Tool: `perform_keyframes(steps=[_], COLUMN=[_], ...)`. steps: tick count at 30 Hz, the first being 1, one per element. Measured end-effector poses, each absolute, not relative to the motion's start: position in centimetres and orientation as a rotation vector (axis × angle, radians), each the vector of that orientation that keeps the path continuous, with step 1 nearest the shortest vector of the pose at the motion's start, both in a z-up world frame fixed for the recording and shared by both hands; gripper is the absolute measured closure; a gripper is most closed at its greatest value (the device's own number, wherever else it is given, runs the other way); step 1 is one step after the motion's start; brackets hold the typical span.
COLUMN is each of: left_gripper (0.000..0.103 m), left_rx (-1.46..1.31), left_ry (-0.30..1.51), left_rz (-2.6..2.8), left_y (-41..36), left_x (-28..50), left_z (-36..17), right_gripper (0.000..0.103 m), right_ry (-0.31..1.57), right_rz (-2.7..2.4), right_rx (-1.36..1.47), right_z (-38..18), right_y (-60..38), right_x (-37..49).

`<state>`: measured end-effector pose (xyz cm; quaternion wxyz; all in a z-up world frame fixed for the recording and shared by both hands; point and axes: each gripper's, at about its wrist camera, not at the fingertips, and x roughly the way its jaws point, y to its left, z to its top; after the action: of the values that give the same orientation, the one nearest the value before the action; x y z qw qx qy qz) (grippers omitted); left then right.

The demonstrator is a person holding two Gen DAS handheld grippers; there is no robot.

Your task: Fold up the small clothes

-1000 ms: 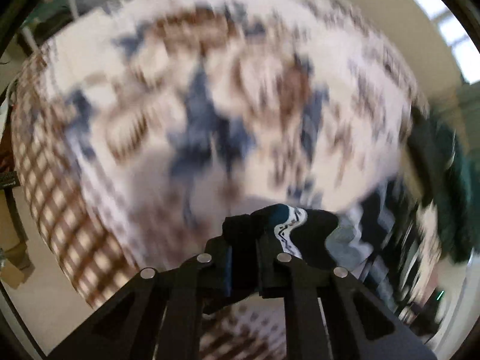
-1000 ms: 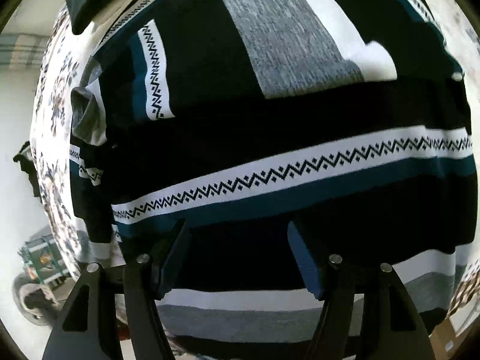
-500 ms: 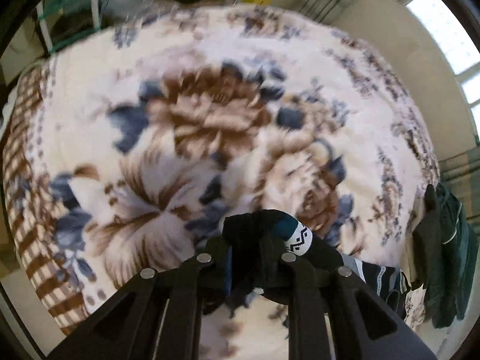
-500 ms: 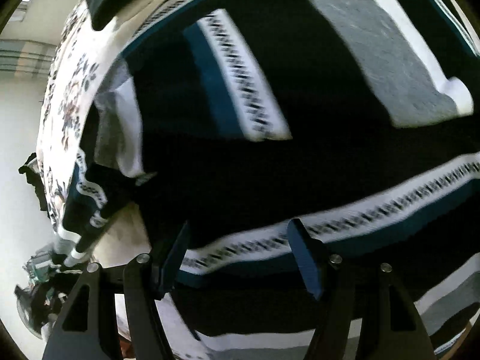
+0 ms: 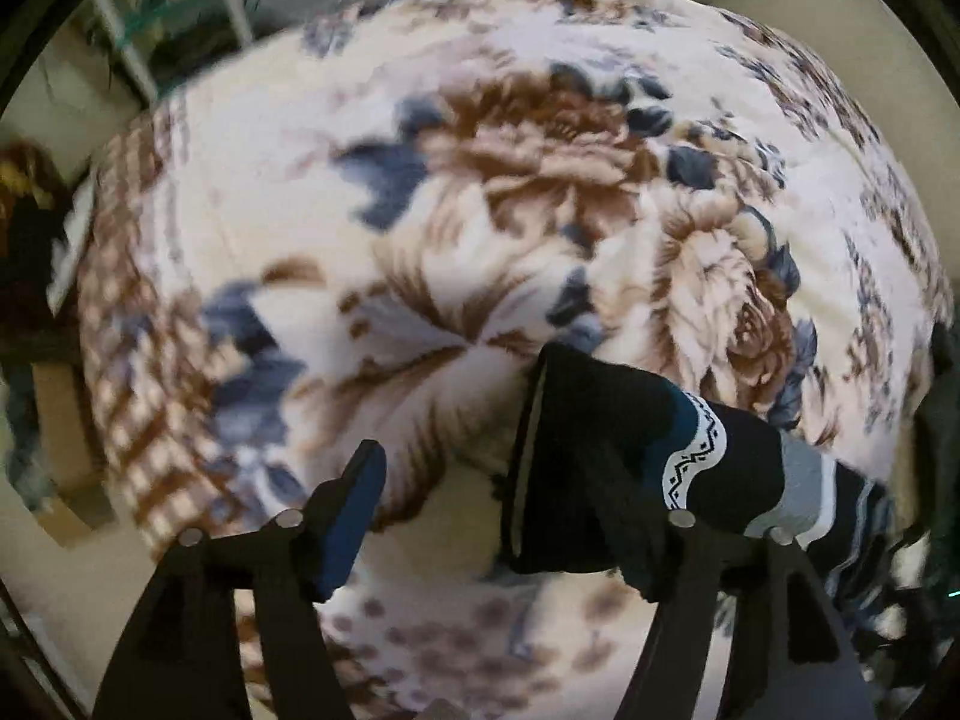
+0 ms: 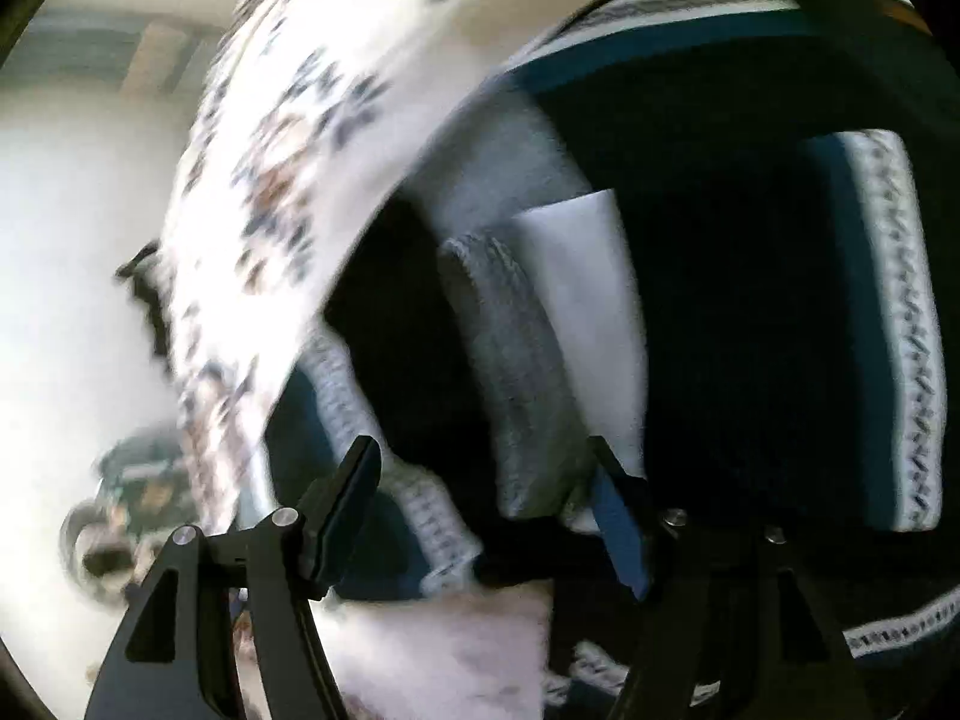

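The left gripper (image 5: 510, 516) is opening, its jaws parting off the black sleeve end (image 5: 606, 456) of the striped sweater (image 6: 750, 312), which drapes over the right-hand finger and lies on the floral blanket (image 5: 480, 192); the cuff could cling to that finger and drag out of line — undoing the fold. The right gripper (image 6: 486, 510) hovers released above the sweater's folded layers, gripping nothing; a careless sweep could rumple them. Count: one sweater, one blanket, two grippers.

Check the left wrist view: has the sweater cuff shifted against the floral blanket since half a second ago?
Yes. The sweater cuff now hangs beside the right finger as the left gripper opens, no longer pinched; it sits lower-right of the floral blanket's large brown flower.
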<state>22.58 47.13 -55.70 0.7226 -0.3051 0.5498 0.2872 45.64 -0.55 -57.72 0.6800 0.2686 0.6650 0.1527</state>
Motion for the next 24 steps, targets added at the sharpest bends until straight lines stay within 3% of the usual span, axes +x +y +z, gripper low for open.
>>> perform_keyframes(steps=[3,8,12,17,24], left_gripper=[0.027,0.027,0.027,0.027,0.027], left_rx=[-0.460,-0.188,-0.092,0.031,0.339], left_ry=[1.213,1.121,1.085,1.145,1.229], left_rz=[0.620,0.462,0.267,-0.042,-0.452], left_y=[44.4,35.3,24.0,6.2,-18.7], left_x=[24.9,30.6,36.9,44.3,48.4], left_z=[-53.2,-48.7,-46.4,-46.5,-49.4], right_gripper=[0.032,0.032,0.034,0.054,0.055], right_ry=[1.447,1.323,1.163,0.985,0.856], right_rz=[0.263,-0.053,-0.300,-0.422,-0.386], right_rx=[0.730,0.917,1.141,1.440,1.686], right_z=[-55.9,-53.3,-53.1,-56.4,-61.0], right_y=[-5.9,-19.6,-31.4,-40.2,-44.4], right_x=[43.5,36.8,29.5,24.1,24.0])
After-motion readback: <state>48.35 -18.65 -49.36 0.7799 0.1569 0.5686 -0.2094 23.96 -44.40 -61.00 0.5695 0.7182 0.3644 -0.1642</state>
